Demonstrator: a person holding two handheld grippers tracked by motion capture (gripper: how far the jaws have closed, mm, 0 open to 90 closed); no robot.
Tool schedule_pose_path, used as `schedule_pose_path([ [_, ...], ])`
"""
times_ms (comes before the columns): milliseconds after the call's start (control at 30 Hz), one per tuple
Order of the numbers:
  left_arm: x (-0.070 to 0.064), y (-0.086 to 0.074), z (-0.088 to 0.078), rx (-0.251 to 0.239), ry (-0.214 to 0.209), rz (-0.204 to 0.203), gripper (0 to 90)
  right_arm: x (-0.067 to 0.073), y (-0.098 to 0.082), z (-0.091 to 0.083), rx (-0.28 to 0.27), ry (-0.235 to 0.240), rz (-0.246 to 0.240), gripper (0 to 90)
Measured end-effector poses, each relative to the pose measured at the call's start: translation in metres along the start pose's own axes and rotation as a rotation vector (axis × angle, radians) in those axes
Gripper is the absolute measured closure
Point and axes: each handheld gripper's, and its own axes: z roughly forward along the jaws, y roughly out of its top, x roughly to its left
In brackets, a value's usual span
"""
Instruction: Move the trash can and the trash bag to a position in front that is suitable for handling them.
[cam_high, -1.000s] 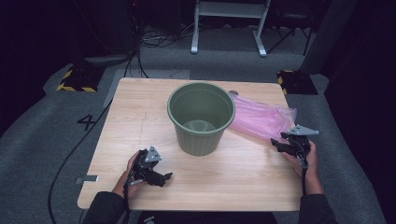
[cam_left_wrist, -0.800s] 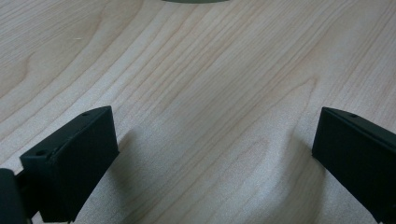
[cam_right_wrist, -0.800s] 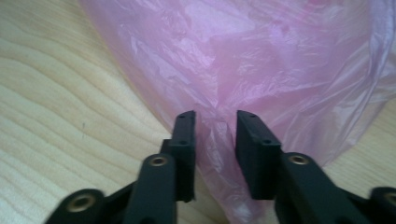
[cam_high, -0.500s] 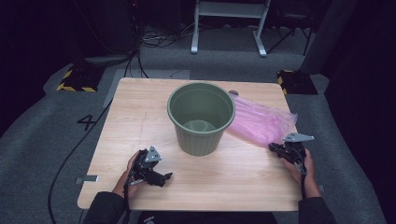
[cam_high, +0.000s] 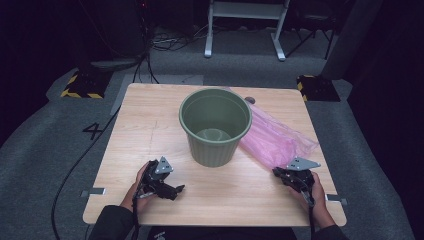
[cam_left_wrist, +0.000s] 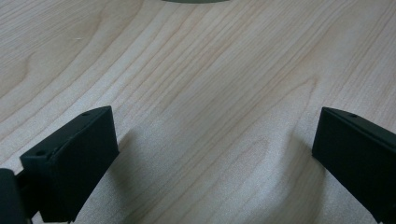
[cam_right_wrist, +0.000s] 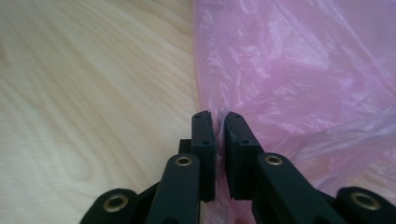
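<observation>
Dark room with grey carpet all around, and my pale wood-grain desk (cam_high: 150, 125) sits in the middle of it. Round green plastic bucket (cam_high: 215, 125) stands upright near the centre, tapered toward the bottom, smooth sides. Just right of it a crinkly, see-through pink plastic bag (cam_high: 277, 140) lies flat on the desk, one edge tucked up against the bucket. My right tool (cam_high: 286, 176) sits at the bag's near corner; in the right gripper view its jaws have just been closing and now stand nearly together, with a thin fold of the pink film (cam_right_wrist: 299, 70) pinched between them. My left tool (cam_high: 172, 191) rests low over bare wood in front of the bucket, jaws spread wide with nothing between them.
</observation>
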Motion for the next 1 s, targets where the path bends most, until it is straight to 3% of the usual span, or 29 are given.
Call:
schedule_pose_path([
  [133, 0.000, 0.000, 0.000, 0.000, 0.000, 0.000, 0.0, 0.011, 0.000, -0.001, 0.001, 0.039, -0.007, 73.7],
  [167, 0.000, 0.000, 0.000, 0.000, 0.000, 0.000, 0.0, 0.018, 0.001, -0.003, 0.002, 0.055, -0.019, 63.6],
  [233, 0.000, 0.000, 0.000, 0.001, 0.001, 0.000, 0.0, 0.023, 0.002, -0.006, 0.002, 0.072, -0.028, 54.6],
  [267, 0.000, 0.000, 0.000, 0.000, 0.000, 0.000, 0.0, 0.025, 0.003, -0.009, -0.001, 0.071, -0.033, 50.2],
  [367, 0.000, 0.000, 0.000, 0.000, 0.000, 0.000, 0.0, 0.026, 0.002, -0.024, -0.029, 0.003, -0.045, 39.0],
  [500, 0.000, 0.000, 0.000, 0.001, 0.001, 0.000, 0.0, 0.021, 0.000, -0.039, -0.068, -0.009, -0.014, 34.2],
  [567, 0.000, 0.000, 0.000, 0.000, 0.000, 0.000, 0.0, 0.012, -0.002, -0.057, -0.103, -0.061, -0.004, 32.9],
  [667, 0.000, 0.000, 0.000, 0.000, 0.000, 0.000, 0.0, -0.002, -0.002, -0.071, -0.136, -0.120, 0.015, 33.3],
  [700, 0.000, 0.000, 0.000, 0.000, 0.000, 0.000, 0.0, -0.002, -0.002, -0.071, -0.136, -0.120, 0.015, 33.3],
  [733, 0.000, 0.000, 0.000, 0.001, 0.001, 0.000, 0.0, -0.008, -0.003, -0.075, -0.140, -0.149, 0.021, 35.2],
  [767, 0.000, 0.000, 0.000, 0.000, 0.000, 0.000, 0.0, -0.025, -0.004, -0.082, -0.141, -0.203, 0.034, 37.8],
  [867, 0.000, 0.000, 0.000, 0.000, 0.000, 0.000, 0.0, -0.044, -0.005, -0.089, -0.162, -0.244, 0.066, 42.3],
  [933, 0.000, 0.000, 0.000, 0.000, 0.000, 0.000, 0.0, -0.060, -0.006, -0.089, -0.170, -0.242, 0.111, 42.3],
  [1000, 0.000, 0.000, 0.000, 0.000, 0.000, 0.000, 0.0, -0.075, -0.006, -0.084, -0.147, -0.273, 0.137, 42.4],
])
